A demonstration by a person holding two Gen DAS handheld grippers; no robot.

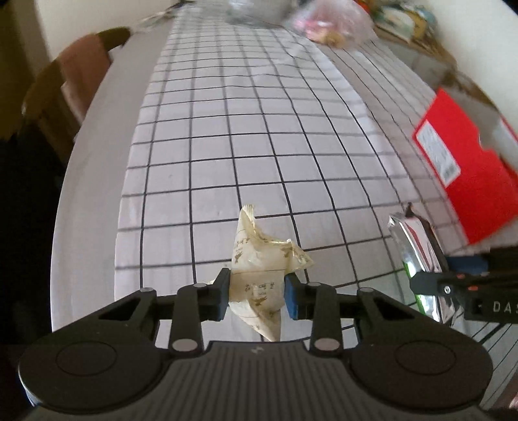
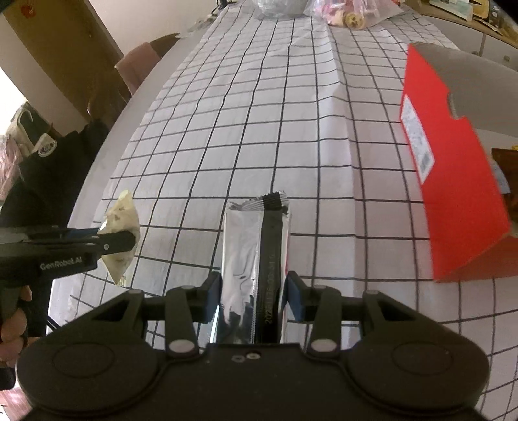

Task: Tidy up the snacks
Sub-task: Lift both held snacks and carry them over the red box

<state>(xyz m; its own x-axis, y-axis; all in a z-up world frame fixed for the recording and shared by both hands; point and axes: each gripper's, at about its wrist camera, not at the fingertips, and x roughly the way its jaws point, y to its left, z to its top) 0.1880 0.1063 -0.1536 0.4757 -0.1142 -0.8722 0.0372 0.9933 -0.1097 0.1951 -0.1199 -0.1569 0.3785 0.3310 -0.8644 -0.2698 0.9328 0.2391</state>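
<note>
1. The left gripper held a small cream snack packet printed with gold marks, its two pads closed against the packet's sides; the crumpled wrapper stuck out above and below the fingers and hung clear of the table.

2. The right gripper was clamped on a long silver snack bar with a dark seam running down its length and a crimped end pointing away from the camera; the pads pressed on both long edges of the wrapper.

3. In the right wrist view the left gripper reached in from the left edge with the cream snack packet pinched between its fingers, and a person's hand gripped its handle at the lower left.

4. In the left wrist view the right gripper entered from the right with the silver snack bar in it, just beside the cream packet.

5. Both snacks were held above a white tablecloth with a black grid.

6. A red box stood open on the cloth to the right, a white label on its near end.

7. Clear bags of snacks lay blurred at the far end of the table, and a chair stood at its left side.
</note>
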